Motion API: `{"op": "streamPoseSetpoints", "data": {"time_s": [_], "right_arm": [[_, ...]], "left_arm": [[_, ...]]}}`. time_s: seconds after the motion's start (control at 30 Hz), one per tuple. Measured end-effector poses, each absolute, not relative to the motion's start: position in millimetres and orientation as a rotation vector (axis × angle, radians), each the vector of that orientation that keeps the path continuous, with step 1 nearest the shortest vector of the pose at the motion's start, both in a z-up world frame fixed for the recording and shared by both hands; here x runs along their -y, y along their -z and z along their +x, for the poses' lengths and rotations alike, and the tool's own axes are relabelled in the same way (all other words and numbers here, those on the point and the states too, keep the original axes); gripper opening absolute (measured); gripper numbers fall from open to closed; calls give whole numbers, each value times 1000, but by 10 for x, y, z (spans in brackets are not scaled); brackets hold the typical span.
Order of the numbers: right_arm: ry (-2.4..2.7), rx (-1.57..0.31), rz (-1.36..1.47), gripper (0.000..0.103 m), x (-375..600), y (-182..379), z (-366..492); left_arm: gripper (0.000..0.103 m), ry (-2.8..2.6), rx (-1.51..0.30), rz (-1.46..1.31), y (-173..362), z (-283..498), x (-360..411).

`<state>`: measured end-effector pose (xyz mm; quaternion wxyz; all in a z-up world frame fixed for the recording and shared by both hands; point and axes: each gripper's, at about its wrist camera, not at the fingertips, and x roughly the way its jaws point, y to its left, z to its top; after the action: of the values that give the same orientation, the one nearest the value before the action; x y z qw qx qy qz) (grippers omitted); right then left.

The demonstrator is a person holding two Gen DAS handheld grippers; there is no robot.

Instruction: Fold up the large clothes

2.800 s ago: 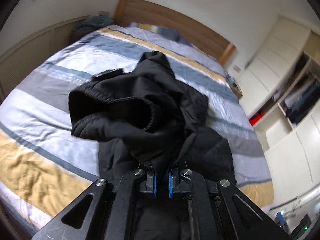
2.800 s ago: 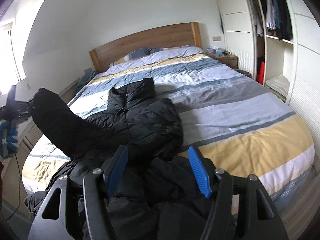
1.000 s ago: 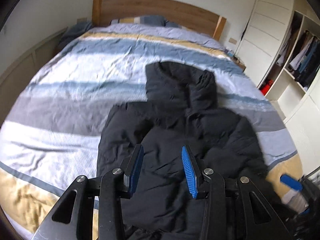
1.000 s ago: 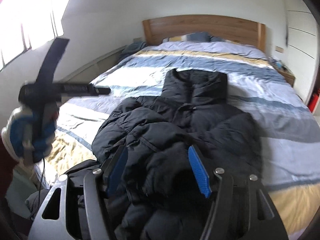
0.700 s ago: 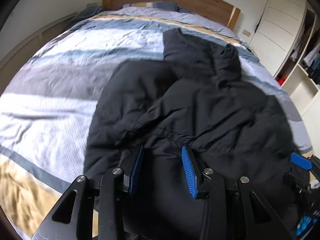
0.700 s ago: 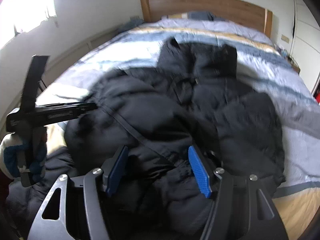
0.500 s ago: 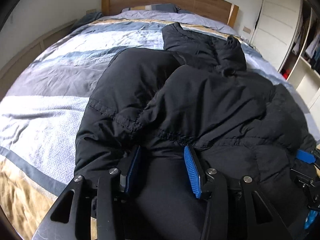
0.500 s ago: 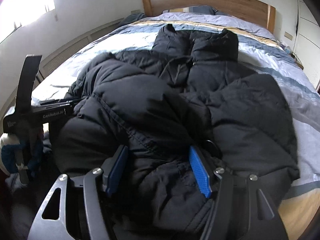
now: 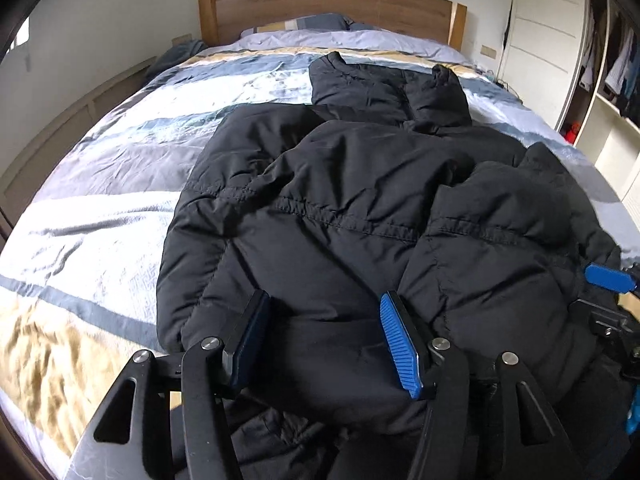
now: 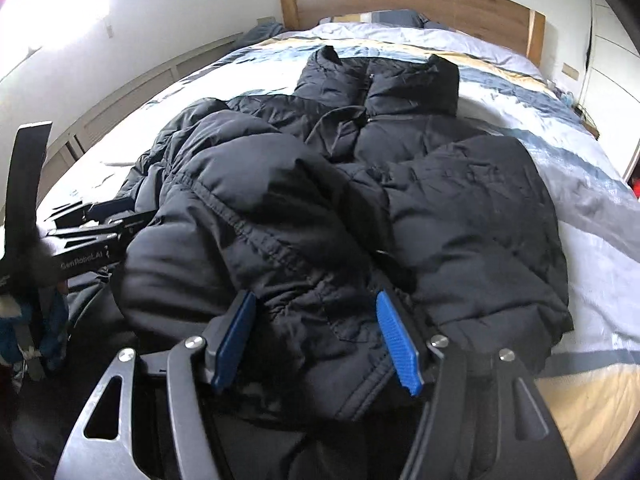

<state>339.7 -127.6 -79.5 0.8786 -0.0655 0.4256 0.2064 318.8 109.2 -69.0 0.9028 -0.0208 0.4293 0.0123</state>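
Note:
A big black puffer jacket (image 9: pixel 360 208) lies on the striped bed (image 9: pixel 120 168), collar toward the headboard, both sleeves folded in over the body. It also fills the right wrist view (image 10: pixel 360 200). My left gripper (image 9: pixel 324 340) is open, its blue pads (image 9: pixel 400 344) straddling the jacket's lower hem on the left side. My right gripper (image 10: pixel 316 340) is open, low over the hem on the right side. Each gripper shows in the other's view, the right one at the far right (image 9: pixel 608 280) and the left one at the left (image 10: pixel 88 240).
A wooden headboard (image 9: pixel 332 4) and pillows (image 9: pixel 304 24) are at the far end. White wardrobe doors and open shelves with clothes (image 9: pixel 600 64) stand to the right. A low panelled wall (image 10: pixel 132 92) runs along the left.
The left gripper let go of the sleeve it held up; the sleeve now lies folded over the jacket. Both grippers came down close to the hem, open.

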Motion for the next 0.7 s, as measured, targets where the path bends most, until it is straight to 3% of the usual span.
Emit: {"op": "streamPoseSetpoints", "data": {"time_s": [0.7], "right_arm": [[-309, -825, -56, 61, 1814, 247, 2534]], "left_arm": [[58, 47, -744, -10, -57, 2105, -656]]}}
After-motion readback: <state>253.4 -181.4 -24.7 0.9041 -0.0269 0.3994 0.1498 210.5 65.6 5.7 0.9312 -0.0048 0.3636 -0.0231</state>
